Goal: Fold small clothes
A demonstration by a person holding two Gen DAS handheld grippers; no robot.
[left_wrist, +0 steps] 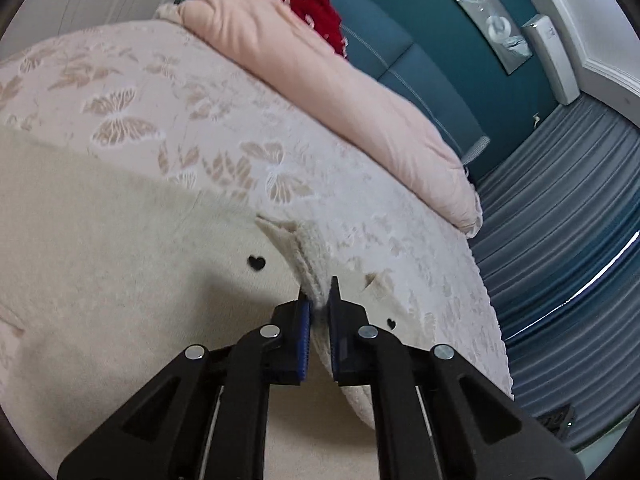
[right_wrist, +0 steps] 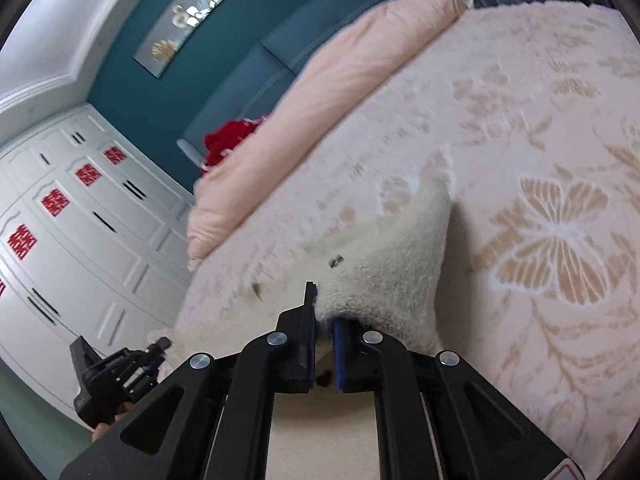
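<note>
A cream fuzzy garment (left_wrist: 120, 264) with small black hearts (left_wrist: 256, 263) lies on the bed. My left gripper (left_wrist: 319, 294) is shut on a bunched fold of its edge, which rises between the blue pads. In the right wrist view the same cream garment (right_wrist: 392, 256) is pulled up into a peak, and my right gripper (right_wrist: 324, 312) is shut on its near edge. The left gripper (right_wrist: 120, 376) shows at the lower left of the right wrist view, with a bit of the hand holding it.
The bed has a pink bedspread (left_wrist: 208, 120) with butterfly patterns (right_wrist: 560, 240). A pink pillow (left_wrist: 320, 92) and a red item (left_wrist: 320, 20) lie by the teal headboard (left_wrist: 420, 60). Grey curtains (left_wrist: 568, 216) hang beside the bed. White wardrobes (right_wrist: 80, 240) stand on the other side.
</note>
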